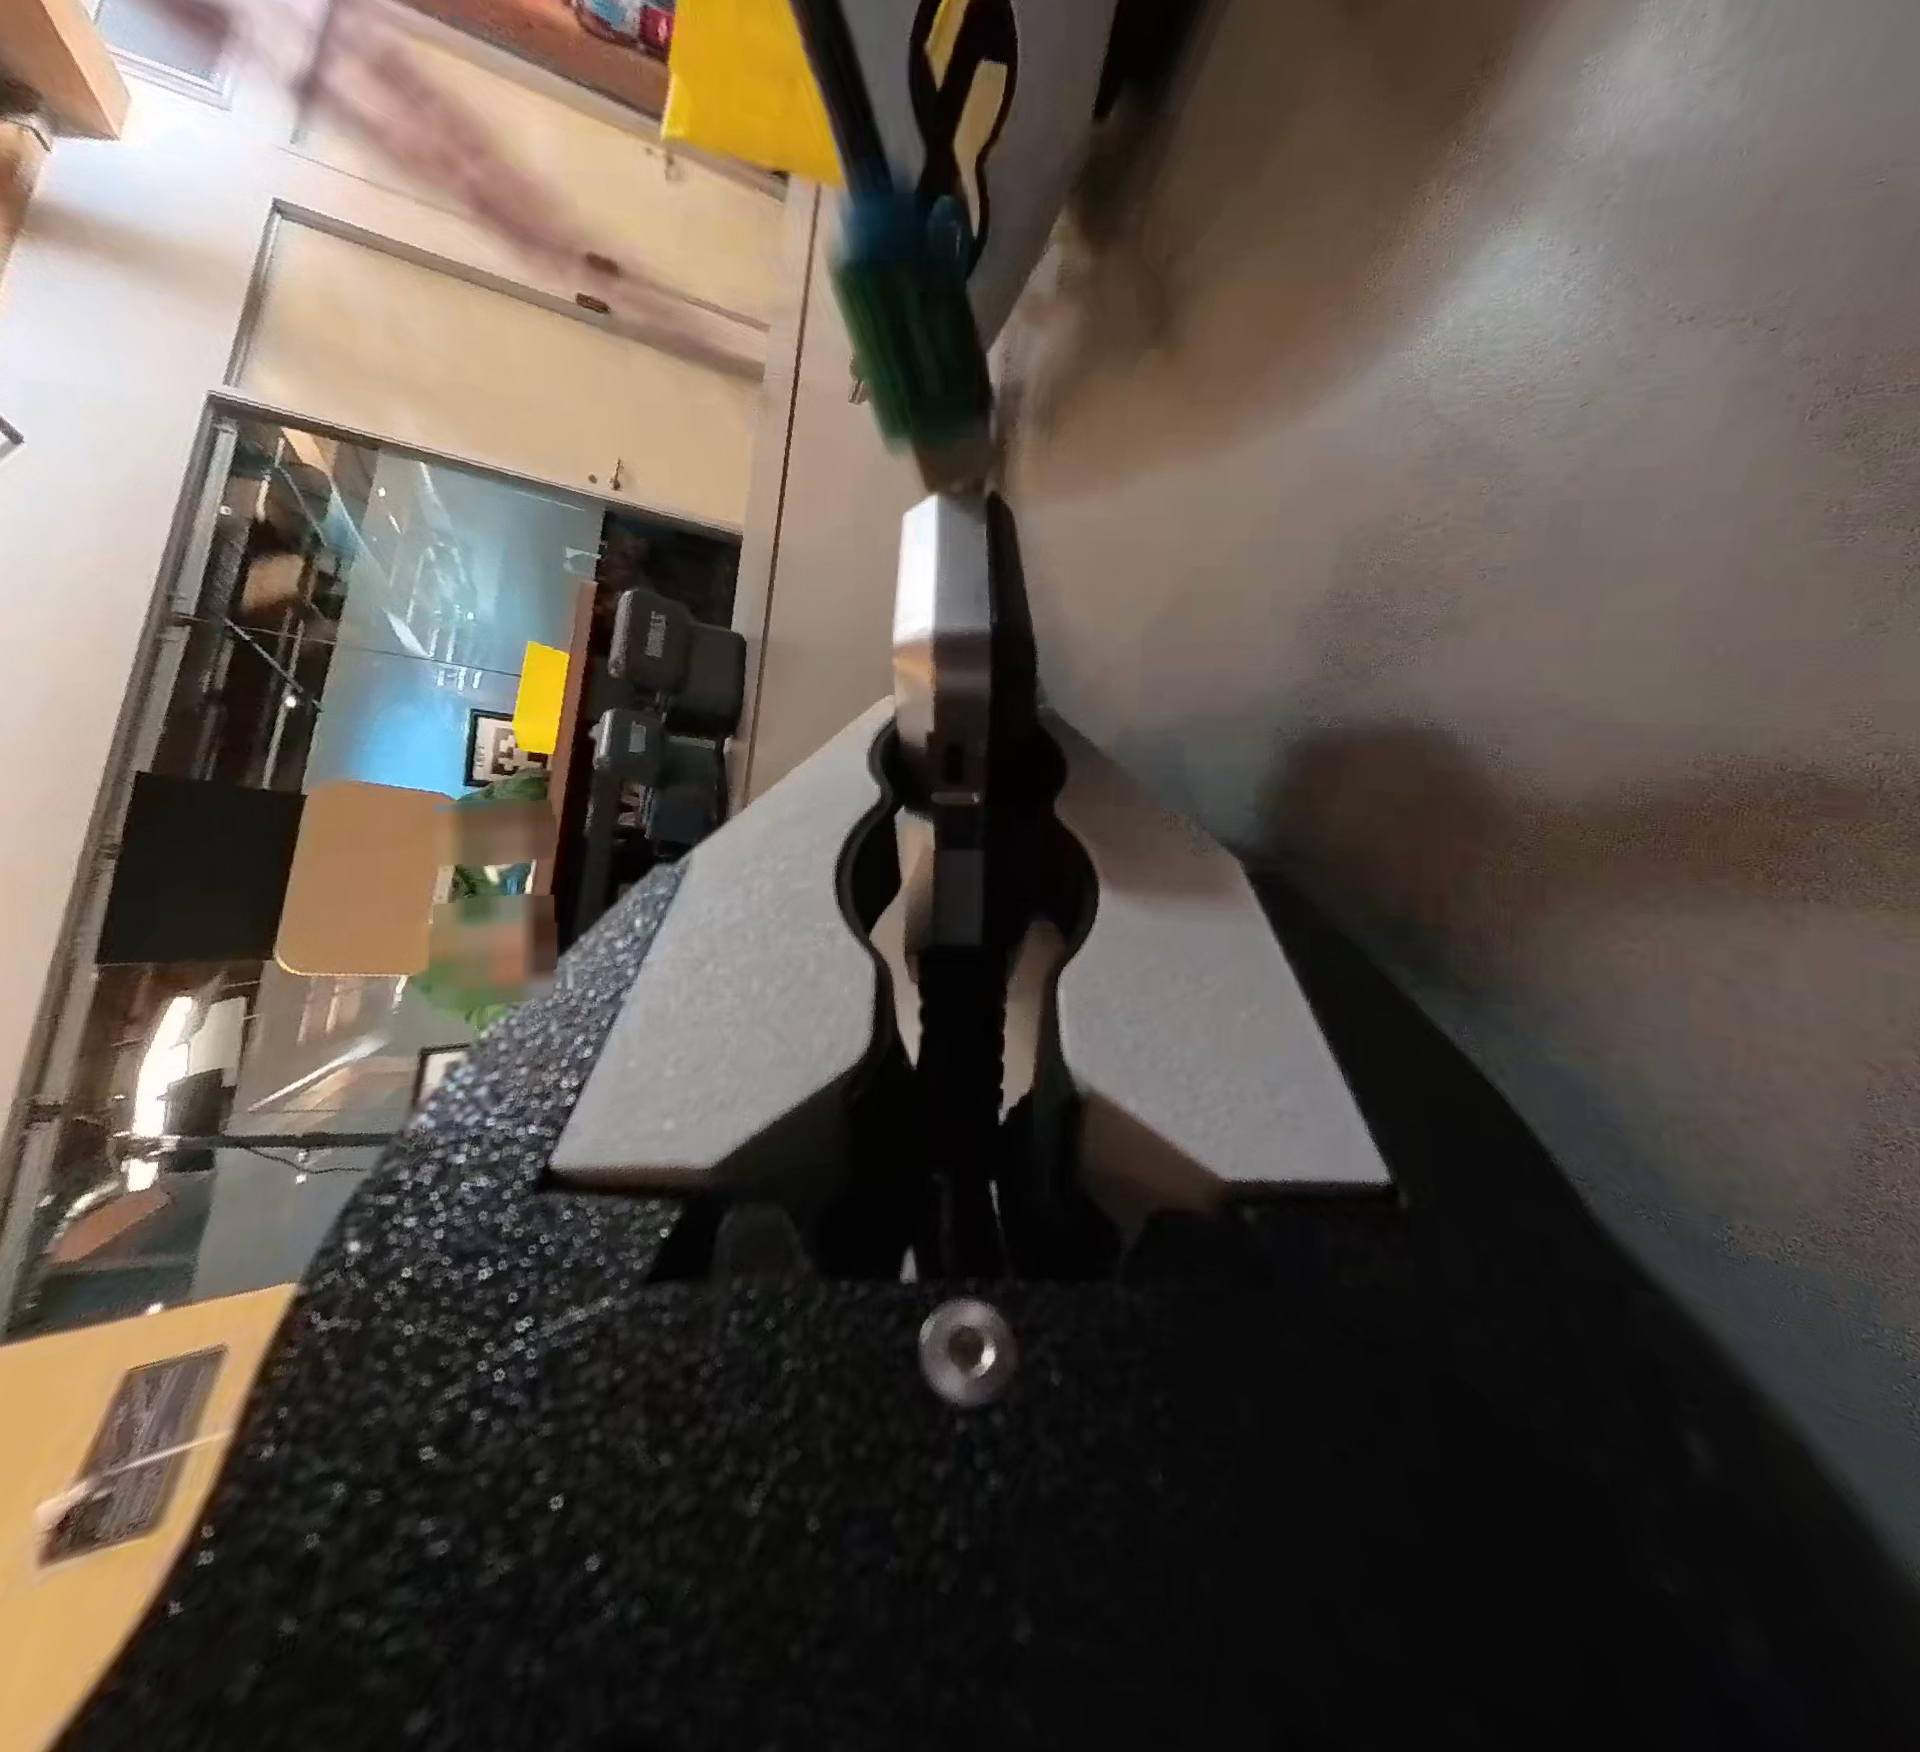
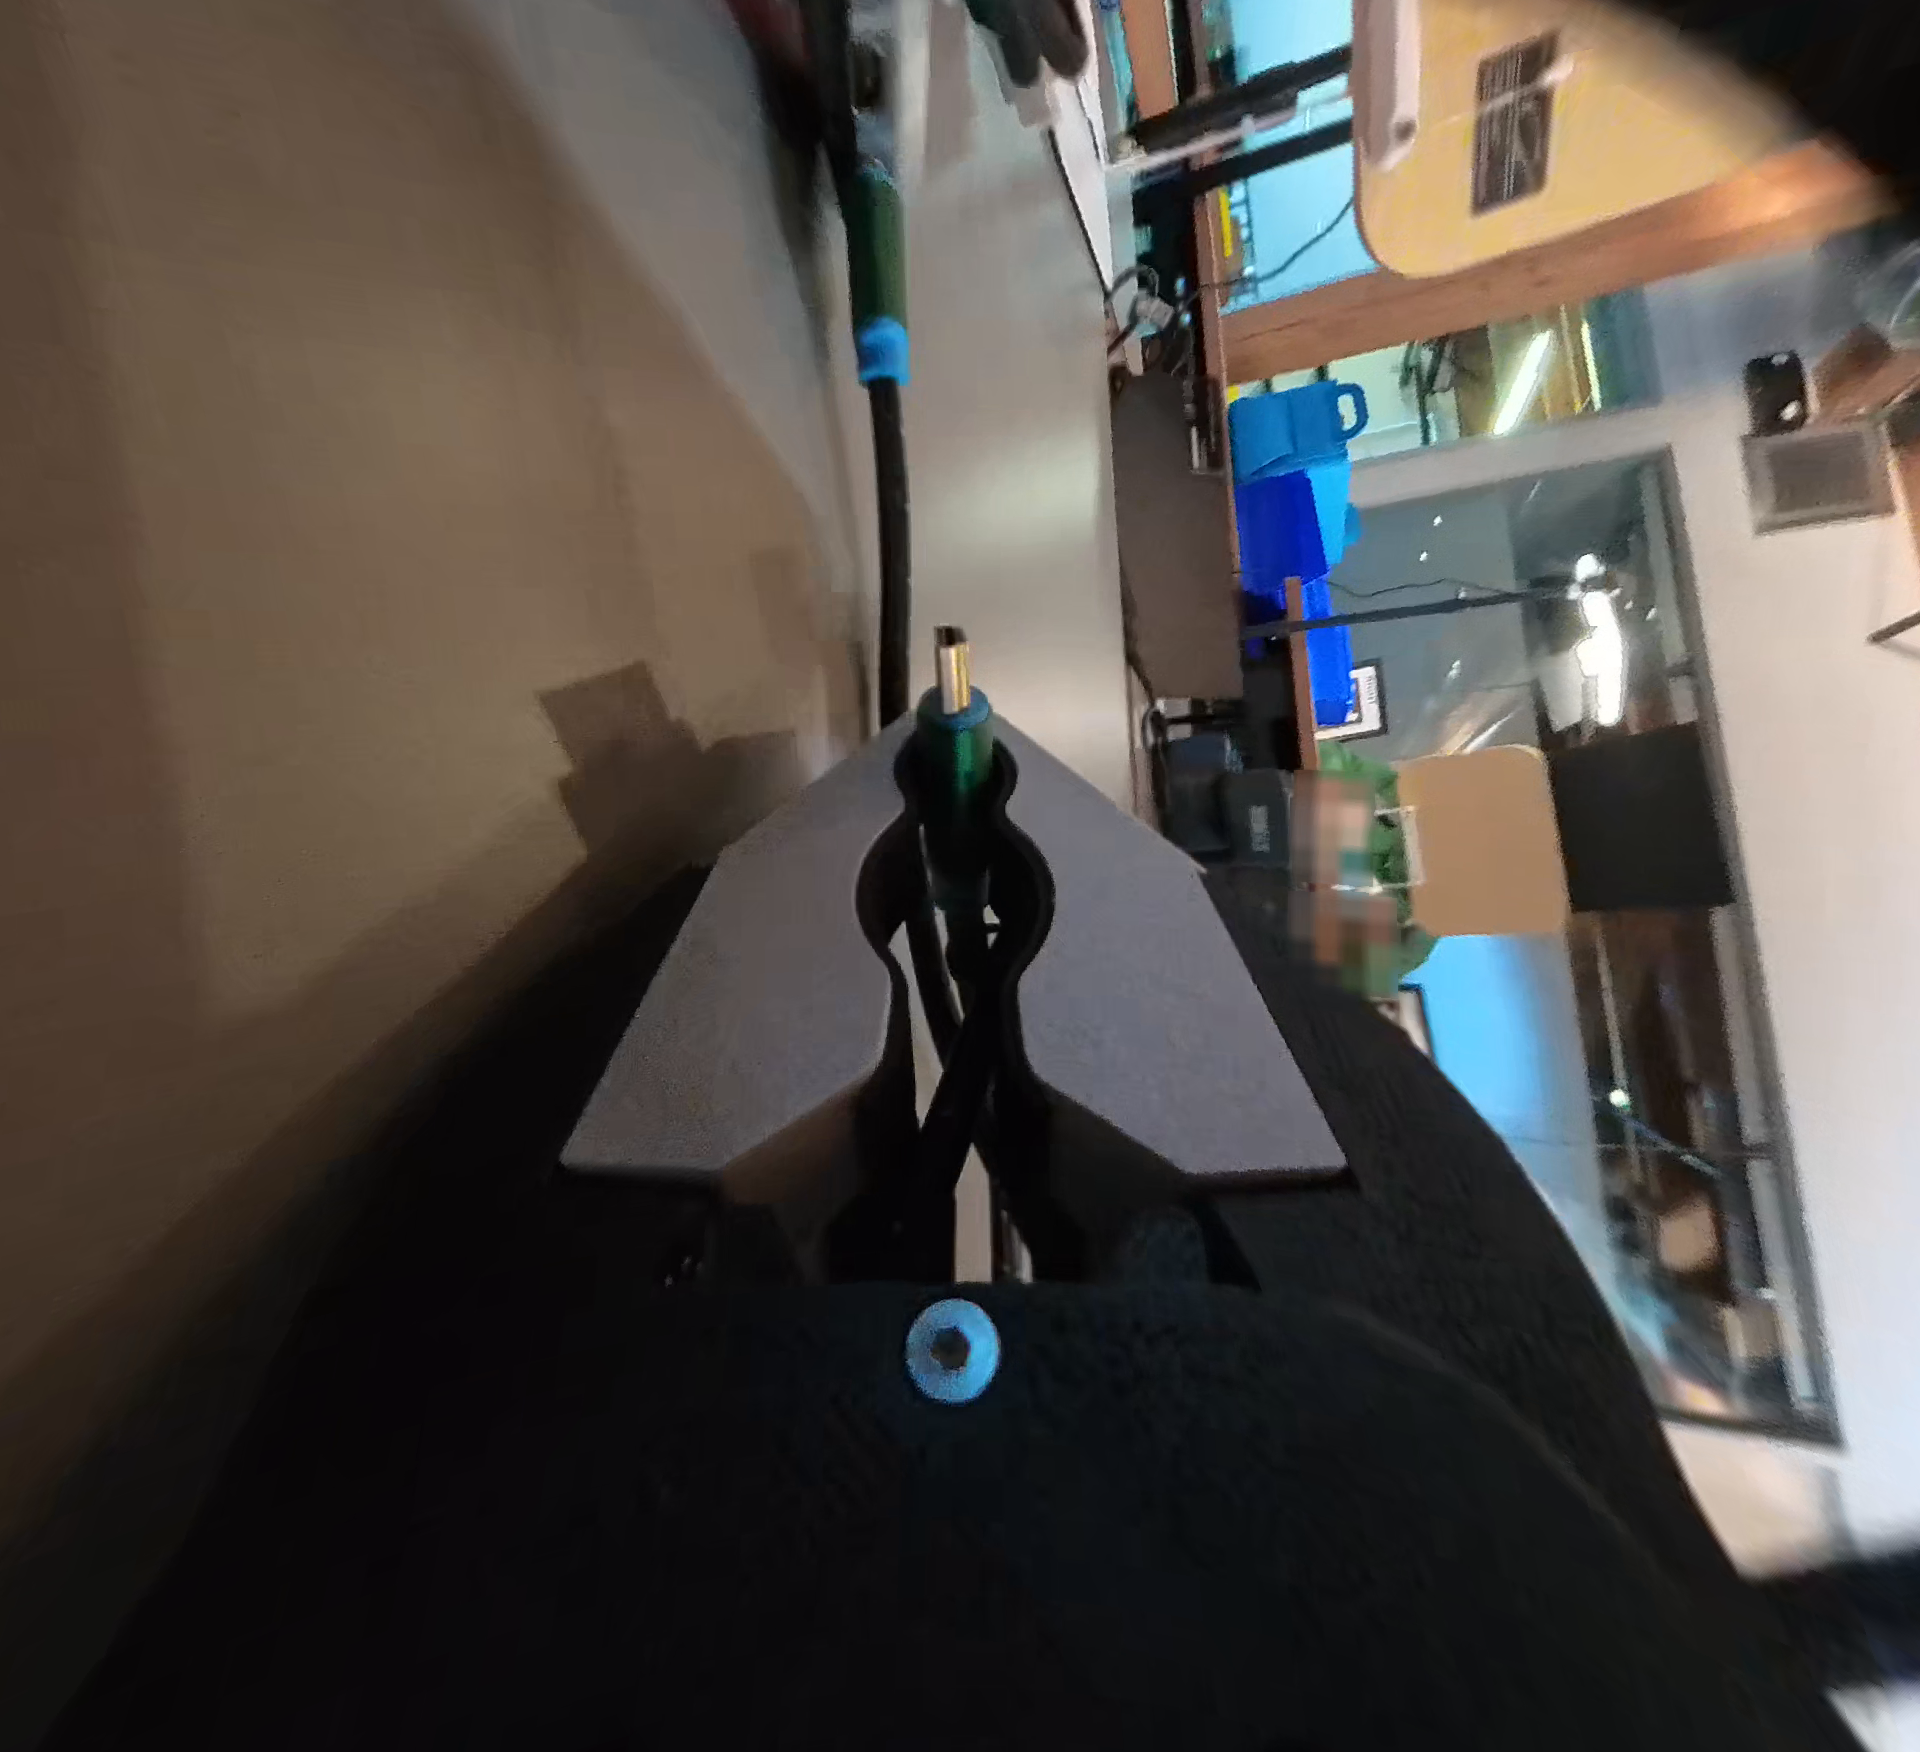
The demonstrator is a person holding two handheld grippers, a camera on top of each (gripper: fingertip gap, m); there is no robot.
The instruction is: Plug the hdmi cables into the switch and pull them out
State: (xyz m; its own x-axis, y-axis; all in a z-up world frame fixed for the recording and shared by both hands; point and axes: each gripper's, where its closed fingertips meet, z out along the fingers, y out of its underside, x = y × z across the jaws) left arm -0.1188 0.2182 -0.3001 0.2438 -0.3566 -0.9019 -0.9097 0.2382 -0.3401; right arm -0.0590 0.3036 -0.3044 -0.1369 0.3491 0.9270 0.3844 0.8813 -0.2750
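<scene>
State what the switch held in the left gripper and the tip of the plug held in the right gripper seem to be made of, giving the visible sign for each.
Switch: probably brushed metal, perhaps aluminium; silver-grey, matt sheen, crisp bevelled edges.
Plug tip: likely gold-plated metal; yellow and shiny. Its green sleeve could be glossy plastic or anodised metal.

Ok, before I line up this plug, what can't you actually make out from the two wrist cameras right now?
- Left wrist view: the switch shows edge-on in the left claw, so its ports are hidden.
- Left wrist view: the green plug at the switch's far end is motion-blurred; seating unclear.
- Right wrist view: the switch isn't visible, so the gap from the held plug in the right claw is unknown.
</scene>
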